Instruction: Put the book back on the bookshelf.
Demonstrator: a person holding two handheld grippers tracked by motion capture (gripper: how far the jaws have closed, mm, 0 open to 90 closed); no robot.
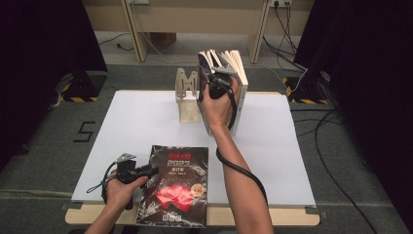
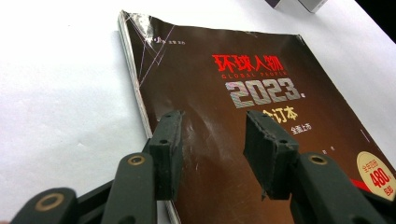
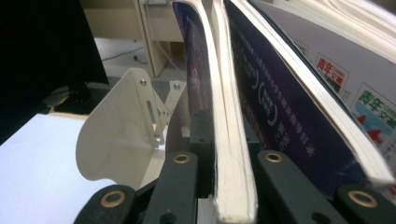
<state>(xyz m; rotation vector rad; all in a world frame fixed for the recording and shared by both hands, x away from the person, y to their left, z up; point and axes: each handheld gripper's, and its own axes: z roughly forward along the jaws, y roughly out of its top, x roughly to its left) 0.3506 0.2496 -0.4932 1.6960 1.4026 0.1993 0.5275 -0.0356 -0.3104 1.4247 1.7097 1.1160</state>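
1. Near the far edge of the counter (image 1: 146, 117), the right gripper (image 1: 220, 80) has its jaws pinching one upright book (image 3: 231, 154) (its cover is hidden behind the jaws and the neighbouring volume (image 3: 299, 102)).
2. Beside it stands a white metal bookend (image 1: 186, 100), just left of the standing books; whether the books touch it cannot be told.
3. At the near edge, a dark magazine (image 1: 174, 185) marked 2023 lies flat, its bottom edge overhanging the counter.
4. The left gripper (image 1: 146, 171) rests at the magazine's left side, jaws spread over the cover; its lower corner is cut off in the left gripper view, and contact with the cover is hard to make out.
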